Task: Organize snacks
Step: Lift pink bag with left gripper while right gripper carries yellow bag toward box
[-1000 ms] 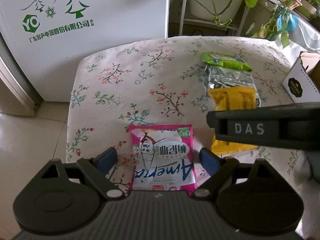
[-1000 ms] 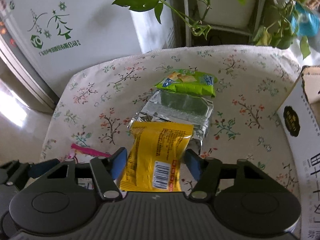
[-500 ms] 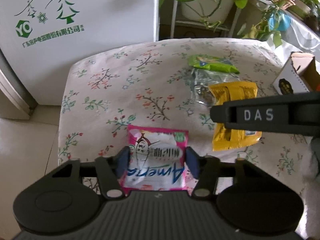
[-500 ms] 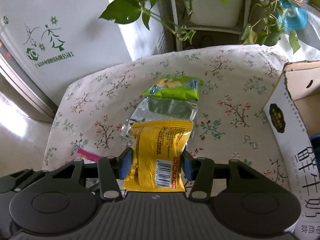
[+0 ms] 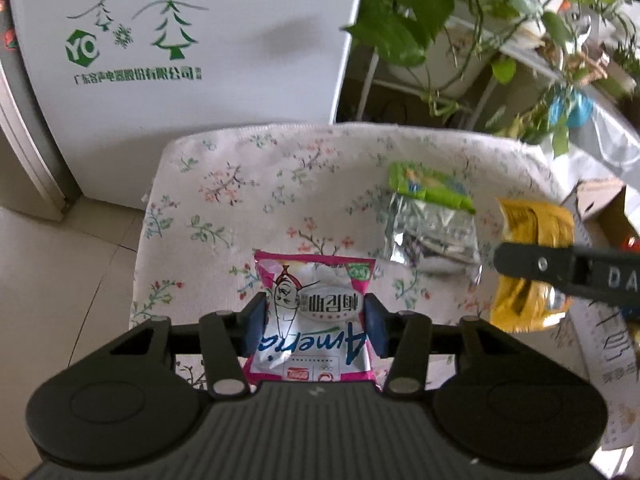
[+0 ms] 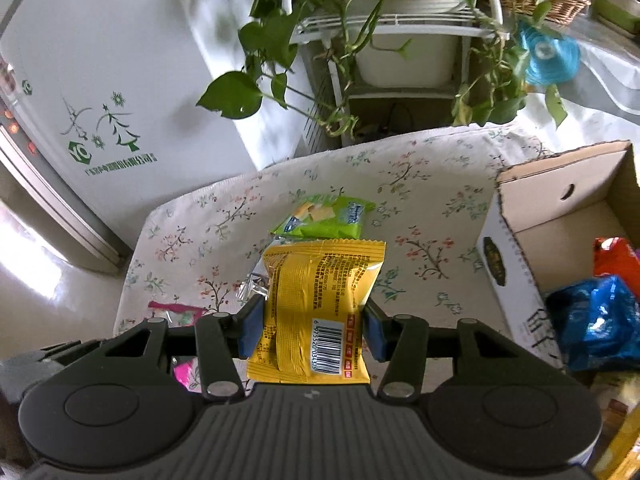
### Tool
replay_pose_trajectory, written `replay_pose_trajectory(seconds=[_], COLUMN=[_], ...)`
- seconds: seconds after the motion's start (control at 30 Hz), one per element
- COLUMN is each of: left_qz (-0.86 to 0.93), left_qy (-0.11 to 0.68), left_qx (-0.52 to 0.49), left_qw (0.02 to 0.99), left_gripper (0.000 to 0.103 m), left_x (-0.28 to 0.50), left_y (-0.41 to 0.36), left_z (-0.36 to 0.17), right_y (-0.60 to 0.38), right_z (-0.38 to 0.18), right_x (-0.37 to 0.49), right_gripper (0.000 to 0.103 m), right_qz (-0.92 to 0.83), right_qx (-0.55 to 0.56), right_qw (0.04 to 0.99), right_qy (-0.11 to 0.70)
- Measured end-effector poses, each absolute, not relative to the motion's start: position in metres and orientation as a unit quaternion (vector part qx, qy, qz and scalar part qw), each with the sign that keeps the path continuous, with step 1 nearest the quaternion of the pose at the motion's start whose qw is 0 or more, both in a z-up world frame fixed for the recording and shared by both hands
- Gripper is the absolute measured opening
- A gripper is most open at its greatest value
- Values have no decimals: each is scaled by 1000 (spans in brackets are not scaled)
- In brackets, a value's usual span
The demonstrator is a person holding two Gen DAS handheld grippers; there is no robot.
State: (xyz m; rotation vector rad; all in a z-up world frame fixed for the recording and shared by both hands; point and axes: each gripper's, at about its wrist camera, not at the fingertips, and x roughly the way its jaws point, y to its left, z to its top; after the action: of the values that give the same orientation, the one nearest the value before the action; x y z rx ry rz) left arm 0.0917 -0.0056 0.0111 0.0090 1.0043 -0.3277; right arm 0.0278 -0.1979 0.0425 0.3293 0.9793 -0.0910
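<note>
My left gripper (image 5: 315,326) is shut on a pink and white snack bag (image 5: 314,320), held just above the floral tablecloth (image 5: 280,184). In the right wrist view my right gripper (image 6: 312,330) is shut on a yellow snack packet (image 6: 320,296), lifted clear of the table. The same yellow packet (image 5: 532,240) shows at the right of the left wrist view, behind the right gripper's black finger. A green snack bag (image 6: 324,218) and a silver foil bag (image 5: 432,232) still lie on the cloth.
An open cardboard box (image 6: 560,216) stands at the table's right, holding blue (image 6: 596,320) and red (image 6: 612,260) packets. A white fridge (image 5: 180,40) stands behind the table. A plant stand with trailing leaves (image 6: 360,40) is at the back.
Both grippers closed on their packets and rose. The yellow packet left the silver bag and moved right toward the box. The pink bag came up off the cloth.
</note>
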Motion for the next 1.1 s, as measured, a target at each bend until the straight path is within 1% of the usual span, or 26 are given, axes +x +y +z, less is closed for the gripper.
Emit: replay_pose_trajectory(seconds=[0.5,1.1], left_qz=[-157,-161], left_qy=[444,441], left_qx=[-25,-28], left_qw=[882,882], left_gripper=[50,50], left_x=[82,76], left_y=[-16,-24], left_z=[43,46], right_y=[-220,-230], right_z=[76,82], right_x=[-2,-8], right_gripper=[58,58], right_qz=[-33,-31], right_qx=[197,194], right_qw=[879,884], right_qy=[433,424])
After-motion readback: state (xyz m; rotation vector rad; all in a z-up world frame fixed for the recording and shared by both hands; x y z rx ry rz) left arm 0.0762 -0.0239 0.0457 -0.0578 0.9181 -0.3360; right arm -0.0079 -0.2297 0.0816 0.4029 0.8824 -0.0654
